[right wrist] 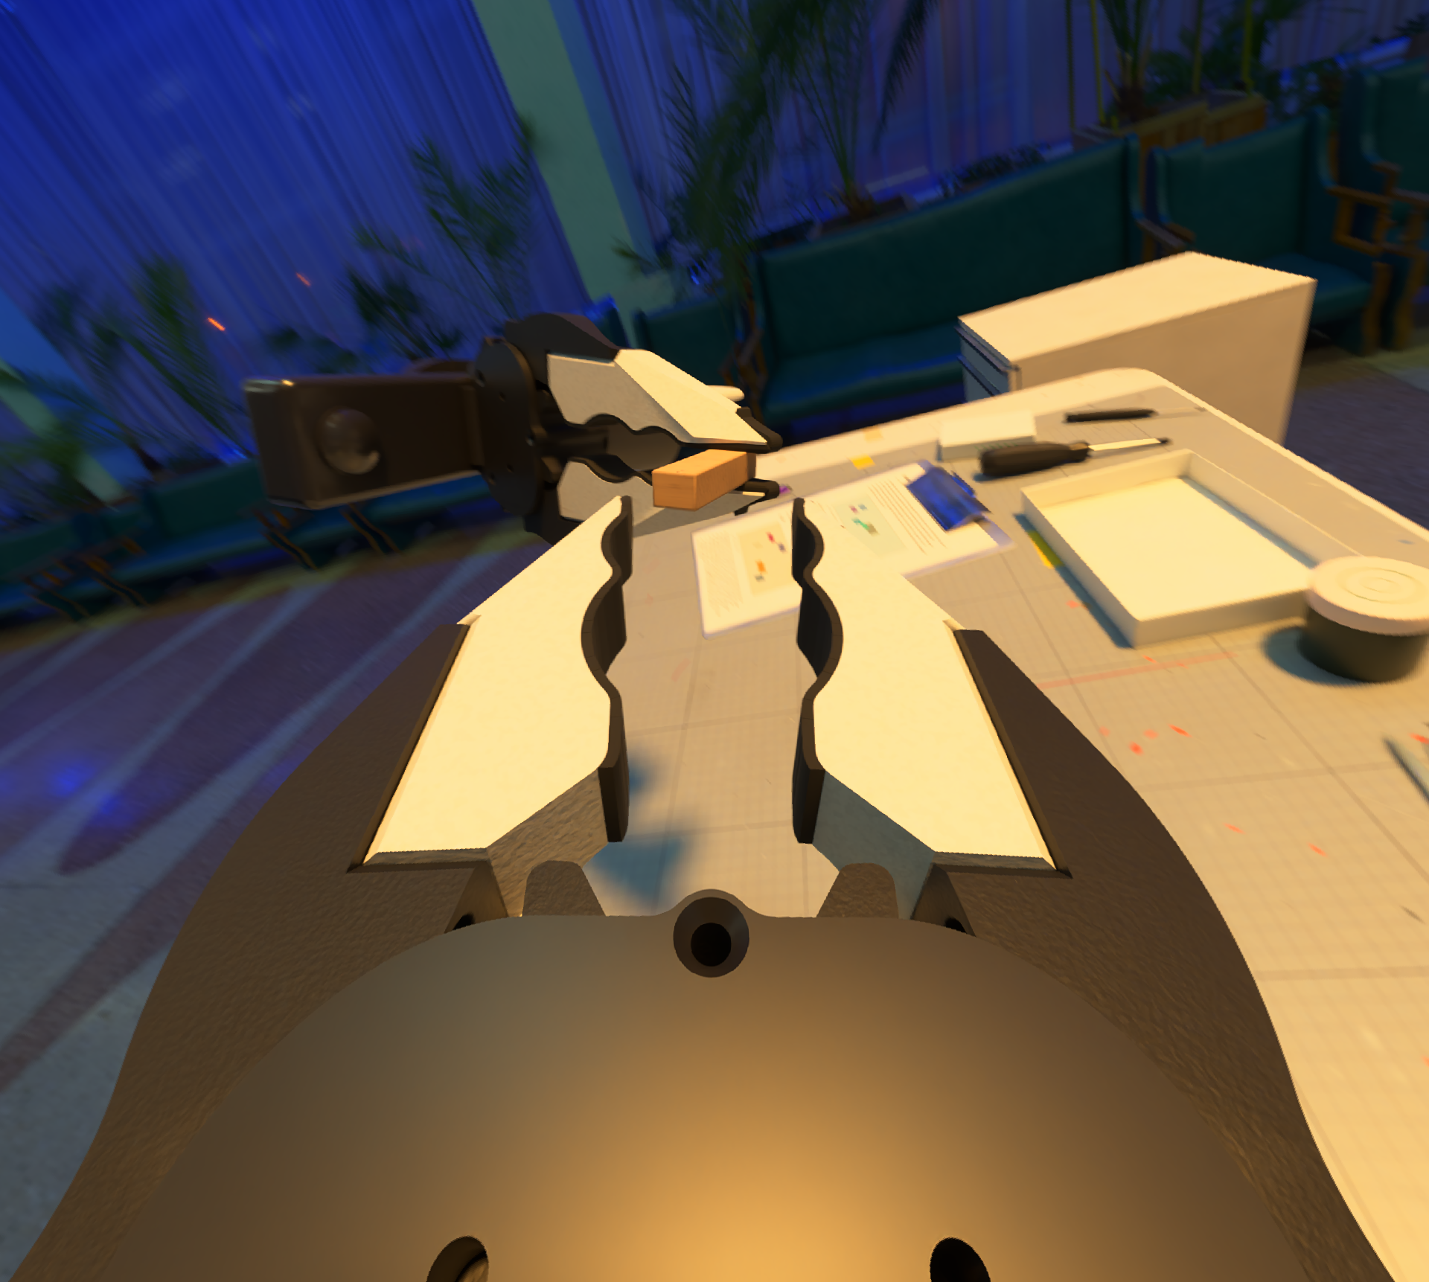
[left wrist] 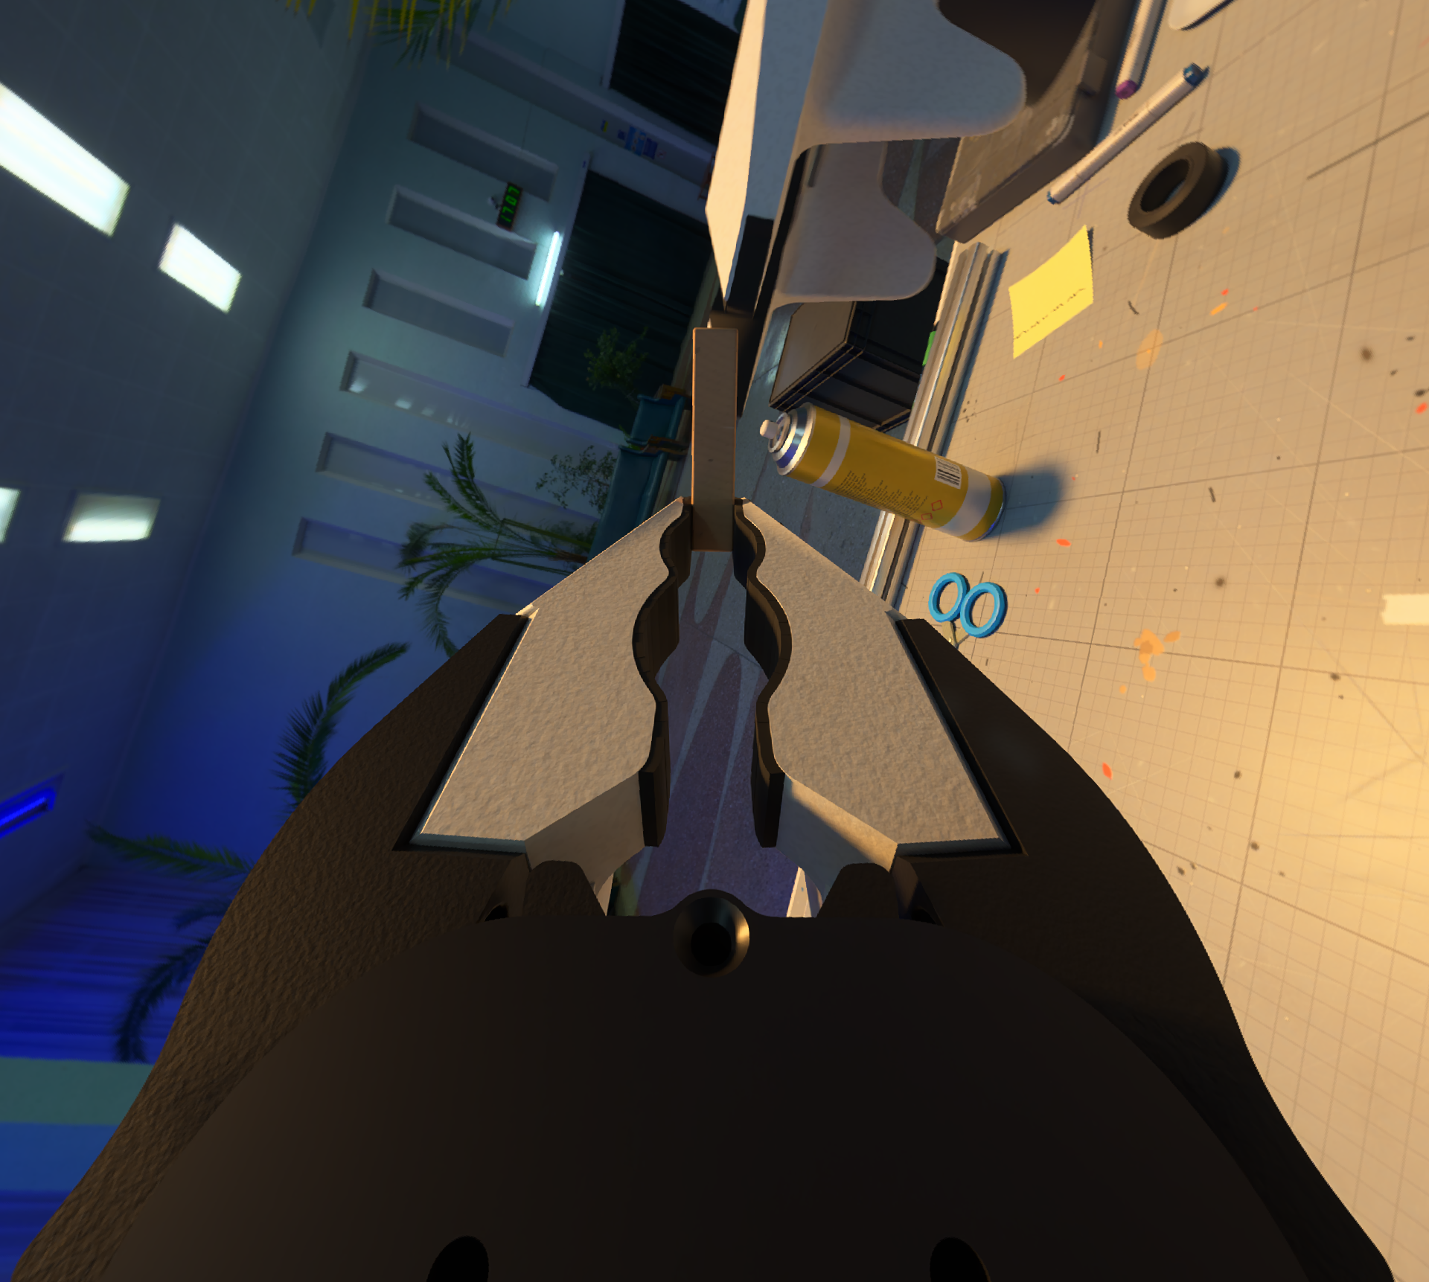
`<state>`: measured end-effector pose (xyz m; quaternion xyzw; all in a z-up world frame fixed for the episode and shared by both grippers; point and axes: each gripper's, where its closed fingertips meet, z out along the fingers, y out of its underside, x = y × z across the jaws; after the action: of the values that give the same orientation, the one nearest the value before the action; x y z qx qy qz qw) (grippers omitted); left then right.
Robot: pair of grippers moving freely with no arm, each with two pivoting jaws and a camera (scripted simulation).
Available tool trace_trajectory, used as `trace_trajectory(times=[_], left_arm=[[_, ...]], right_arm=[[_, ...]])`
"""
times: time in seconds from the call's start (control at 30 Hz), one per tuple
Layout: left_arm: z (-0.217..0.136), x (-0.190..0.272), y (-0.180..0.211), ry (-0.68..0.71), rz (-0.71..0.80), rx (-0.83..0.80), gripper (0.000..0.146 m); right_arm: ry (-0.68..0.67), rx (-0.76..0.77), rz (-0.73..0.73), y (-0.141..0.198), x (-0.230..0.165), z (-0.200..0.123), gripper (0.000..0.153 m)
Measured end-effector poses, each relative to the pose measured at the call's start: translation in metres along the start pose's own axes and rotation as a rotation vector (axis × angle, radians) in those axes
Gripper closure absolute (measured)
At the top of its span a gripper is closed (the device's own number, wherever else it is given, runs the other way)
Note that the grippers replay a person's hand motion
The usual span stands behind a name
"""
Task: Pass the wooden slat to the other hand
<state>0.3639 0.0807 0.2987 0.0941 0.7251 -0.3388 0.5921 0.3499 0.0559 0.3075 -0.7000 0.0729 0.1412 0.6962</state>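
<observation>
The wooden slat (left wrist: 713, 441) is a short light-brown bar. My left gripper (left wrist: 713, 510) is shut on its near end, and the slat sticks out forward past the fingertips. In the left wrist view my right gripper (left wrist: 781, 294) hangs just beyond the slat's far end. In the right wrist view my right gripper (right wrist: 713, 514) is open and empty. The slat (right wrist: 700, 479) lies crosswise just ahead of and slightly above its fingertips, held by the left gripper (right wrist: 765, 468), which comes in from the left. Both grippers are above the table's left edge.
On the gridded mat (left wrist: 1237, 704) are a yellow spray can (left wrist: 881, 472), blue scissors (left wrist: 966, 603), a yellow sticky note (left wrist: 1052, 298), a black tape roll (left wrist: 1175, 190) and markers (left wrist: 1121, 132). Also there are a white tray (right wrist: 1168, 549), a screwdriver (right wrist: 1067, 452), papers (right wrist: 750, 572) and a round tin (right wrist: 1369, 619).
</observation>
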Motion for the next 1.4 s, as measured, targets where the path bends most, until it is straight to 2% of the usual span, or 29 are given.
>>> trace_trajectory(times=[0.1,0.23,0.37,0.47,0.63,0.73,0.83,0.87,0.97,1.07,1.13,1.23,1.3,1.4], left_arm=[[0.002,0.005,0.0,0.006,0.049,-0.018,0.137],[0.004,0.007,0.0,0.017,0.041,-0.018,0.137],[0.005,0.009,0.002,0.029,0.035,-0.014,0.137],[0.006,0.009,0.002,0.026,0.035,-0.02,0.137],[0.008,0.009,0.002,0.012,0.023,-0.057,0.137],[0.009,0.006,0.008,0.0,0.001,-0.082,0.137],[0.009,0.0,0.013,-0.022,-0.037,-0.097,0.137],[0.009,-0.001,0.014,-0.028,-0.052,-0.099,0.137],[0.008,-0.009,0.015,-0.06,-0.075,-0.1,0.137],[0.006,-0.015,0.017,-0.068,-0.07,-0.097,0.137],[0.006,-0.013,0.017,-0.059,-0.069,-0.1,0.137],[0.007,-0.008,0.018,-0.054,-0.048,-0.109,0.137],[0.009,-0.006,0.019,-0.053,-0.044,-0.114,0.137],[0.01,-0.006,0.019,-0.055,-0.043,-0.121,0.137]], right_arm=[[0.12,-0.087,-0.105,0.002,0.004,0.0,0.098],[0.296,-0.152,-0.236,-0.01,0.007,-0.007,0.082],[0.487,-0.14,-0.405,-0.037,0.001,-0.021,0.081],[0.487,-0.144,-0.451,-0.043,-0.011,-0.02,0.081],[0.401,-0.27,-0.32,-0.002,0.006,0.006,0.067],[0.37,-0.246,-0.271,0.006,0.014,0.016,0.079],[0.315,-0.173,-0.272,0.004,0.014,0.021,0.111],[0.305,-0.16,-0.259,0.005,0.015,0.022,0.115],[0.289,-0.152,-0.23,0.011,0.021,0.023,0.116],[0.244,-0.02,-0.218,-0.002,0.018,0.024,0.117],[0.224,-0.01,-0.228,-0.004,0.015,0.026,0.117],[0.196,0.024,-0.218,-0.008,0.012,0.027,0.111],[0.218,-0.003,-0.219,-0.004,0.016,0.026,0.117],[0.224,-0.001,-0.194,-0.001,0.021,0.025,0.134]])
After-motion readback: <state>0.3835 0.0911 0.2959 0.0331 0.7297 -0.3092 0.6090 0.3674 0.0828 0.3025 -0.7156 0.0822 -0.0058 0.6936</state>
